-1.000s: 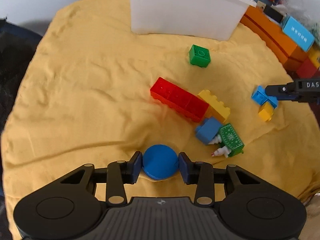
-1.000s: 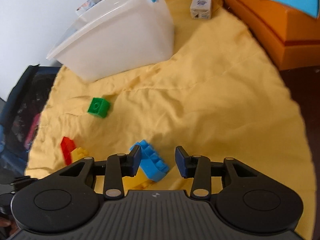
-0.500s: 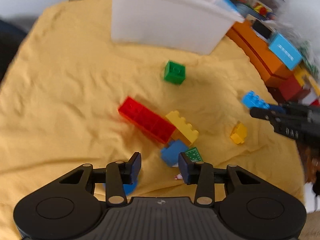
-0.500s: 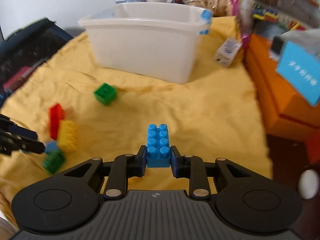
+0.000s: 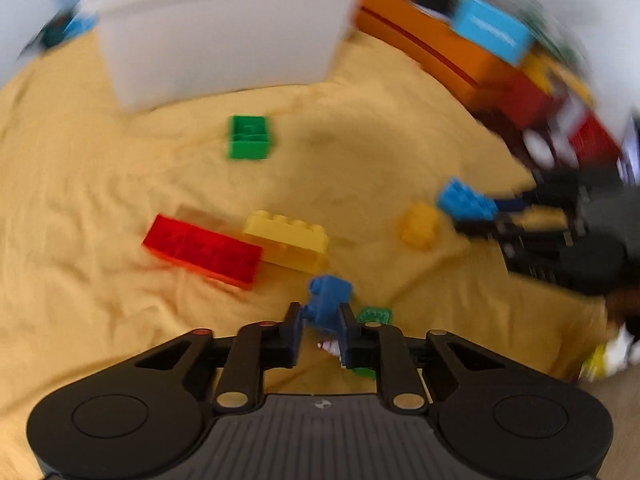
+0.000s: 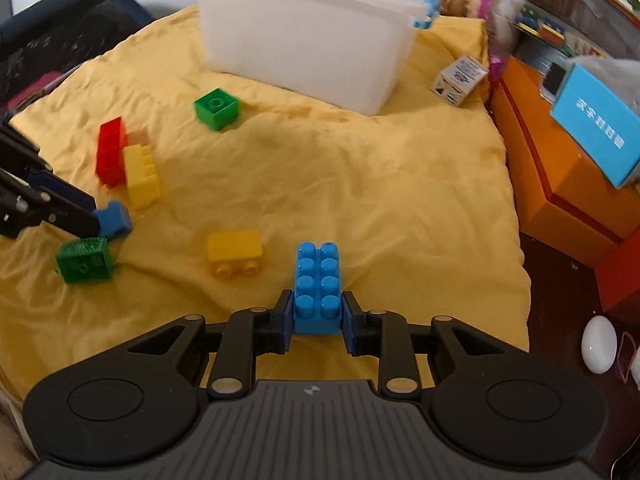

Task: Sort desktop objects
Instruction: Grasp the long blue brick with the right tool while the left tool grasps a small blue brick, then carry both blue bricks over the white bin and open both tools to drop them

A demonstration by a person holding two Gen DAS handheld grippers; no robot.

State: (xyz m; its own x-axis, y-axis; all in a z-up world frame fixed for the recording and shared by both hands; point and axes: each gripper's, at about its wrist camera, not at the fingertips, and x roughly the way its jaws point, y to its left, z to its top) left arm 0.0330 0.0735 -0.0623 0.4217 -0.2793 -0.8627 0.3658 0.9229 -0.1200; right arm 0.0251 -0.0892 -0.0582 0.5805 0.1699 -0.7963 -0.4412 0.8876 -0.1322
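You had the light-blue eight-stud brick (image 6: pixel 317 288) pinched by its sides in your right claw (image 6: pixel 316 322), studs up and clear of the yellow cloth (image 6: pixel 360 184), probably so it could be carried straight to the white bin (image 6: pixel 308 44) at the upper centre of the right wrist view. Your left claw (image 5: pixel 320 334) was closing on the darker blue block (image 5: pixel 328 296), which sat between the pads beside the green printed block (image 6: pixel 84 260); the blur kept me from telling whether the pads already pressed on it. Both claws pointed steeply down at the cloth, the left one entering from the left edge of the right wrist view. Left on the cloth were the red brick (image 5: pixel 202 250) touching the yellow brick (image 5: pixel 290 242), a small yellow block (image 6: pixel 235 252) and a green cube (image 6: pixel 217 108) near the bin.
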